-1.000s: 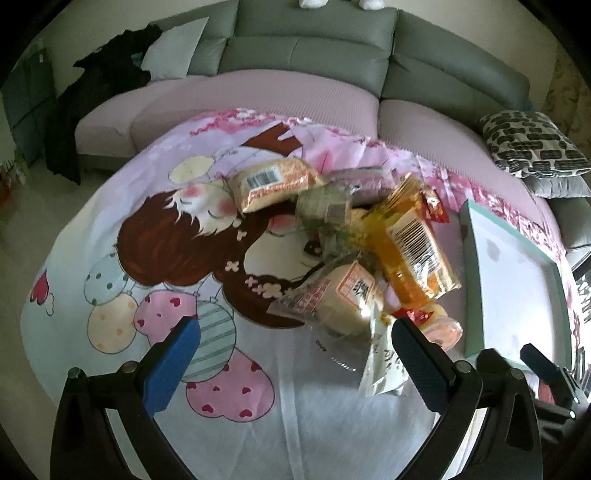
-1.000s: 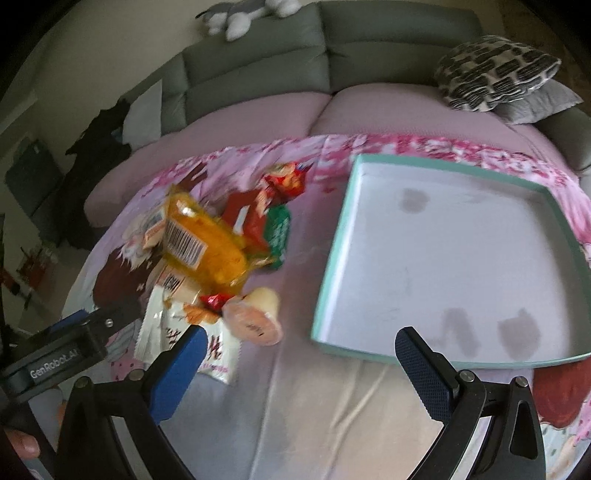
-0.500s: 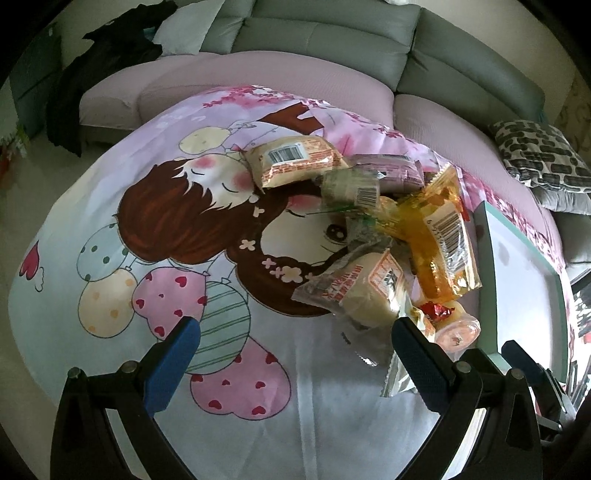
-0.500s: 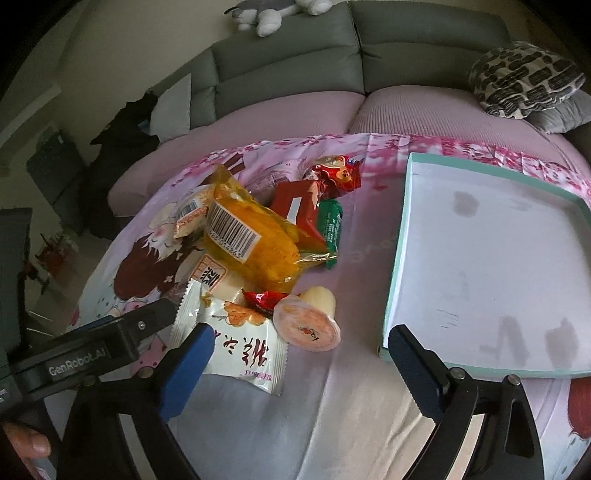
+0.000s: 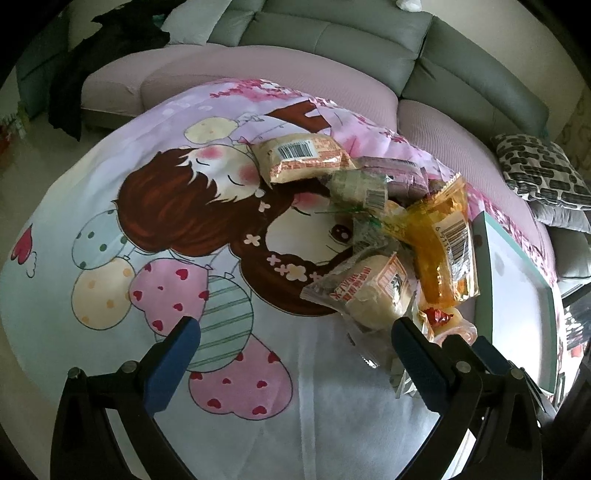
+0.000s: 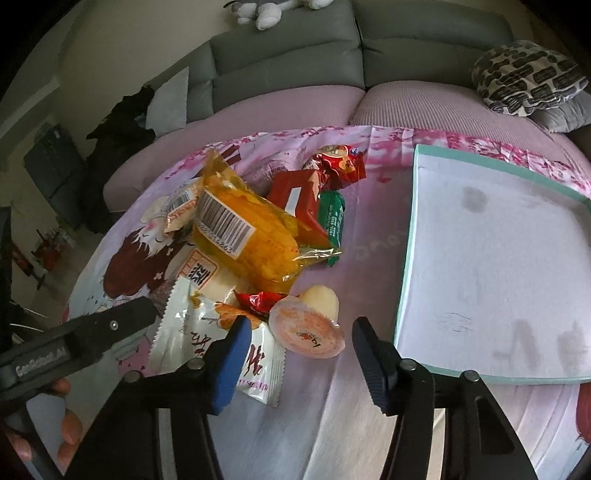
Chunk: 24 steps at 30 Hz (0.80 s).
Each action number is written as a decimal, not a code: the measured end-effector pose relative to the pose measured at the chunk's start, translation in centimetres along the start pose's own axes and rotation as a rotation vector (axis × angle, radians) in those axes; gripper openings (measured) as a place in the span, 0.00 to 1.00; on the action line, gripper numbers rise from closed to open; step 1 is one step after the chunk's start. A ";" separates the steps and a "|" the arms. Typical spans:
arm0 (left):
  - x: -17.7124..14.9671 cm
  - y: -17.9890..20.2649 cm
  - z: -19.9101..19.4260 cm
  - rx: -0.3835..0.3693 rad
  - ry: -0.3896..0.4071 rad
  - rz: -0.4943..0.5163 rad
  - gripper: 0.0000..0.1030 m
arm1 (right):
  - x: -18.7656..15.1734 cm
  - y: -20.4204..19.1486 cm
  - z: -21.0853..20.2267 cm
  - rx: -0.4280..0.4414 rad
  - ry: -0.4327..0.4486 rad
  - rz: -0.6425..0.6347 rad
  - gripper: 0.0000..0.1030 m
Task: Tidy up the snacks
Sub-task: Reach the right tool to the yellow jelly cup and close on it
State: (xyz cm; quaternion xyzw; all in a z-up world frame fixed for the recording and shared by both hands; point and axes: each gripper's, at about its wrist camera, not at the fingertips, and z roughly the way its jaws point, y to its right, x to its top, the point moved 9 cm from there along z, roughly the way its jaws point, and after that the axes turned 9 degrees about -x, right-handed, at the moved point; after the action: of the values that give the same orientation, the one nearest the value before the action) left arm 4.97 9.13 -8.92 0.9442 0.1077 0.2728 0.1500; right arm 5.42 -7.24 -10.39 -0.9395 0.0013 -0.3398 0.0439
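A home living room. A grey sofa (image 6: 295,51) with cushions (image 6: 524,77) curves behind. A plush toy (image 6: 269,11) sits on its back.

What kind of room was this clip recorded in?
Most likely a home living room: a grey sectional sofa with a black-and-white patterned cushion, a grey plush toy on its backrest, and a cartoon-print pink cloth covering the table in front.
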 end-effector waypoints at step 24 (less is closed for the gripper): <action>-0.5 1.1 0.6 -0.026 -0.016 0.011 1.00 | -0.3 0.1 1.2 -0.019 -0.005 0.021 0.45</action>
State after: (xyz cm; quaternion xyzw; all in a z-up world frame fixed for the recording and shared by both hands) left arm 5.03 7.80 -9.22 0.9450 0.0975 0.2672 0.1617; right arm 6.00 -7.19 -11.50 -0.9407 0.0140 -0.3367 0.0386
